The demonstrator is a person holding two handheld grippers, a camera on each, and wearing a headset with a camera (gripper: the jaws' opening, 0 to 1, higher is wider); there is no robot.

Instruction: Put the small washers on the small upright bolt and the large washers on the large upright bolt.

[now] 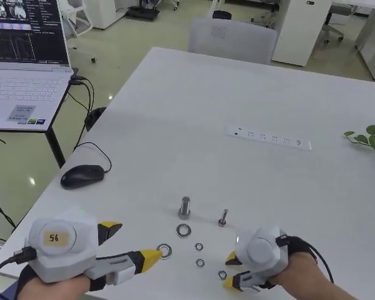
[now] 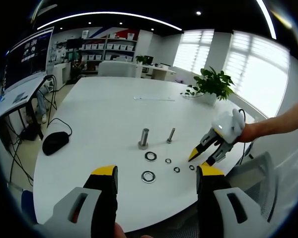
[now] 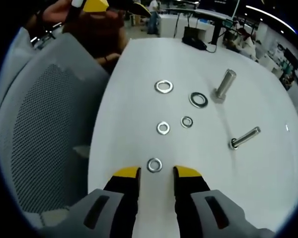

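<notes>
Right claw (image 3: 156, 171) narrow, empty, tips just short of one small silver metal washer (image 3: 154, 164); left claw (image 2: 156, 171) wide, empty. I see other washers (image 1: 184, 230) flat on white office surface (image 1: 237, 94) near large silver upright bolt (image 1: 185, 206) and small silver upright bolt (image 1: 223, 217).

Pale grey, yellow-tipped left tool (image 1: 130, 241) and right tool (image 1: 230, 271) with black cables (image 1: 325, 263); yellow "54" label (image 1: 53, 238) on left.
</notes>
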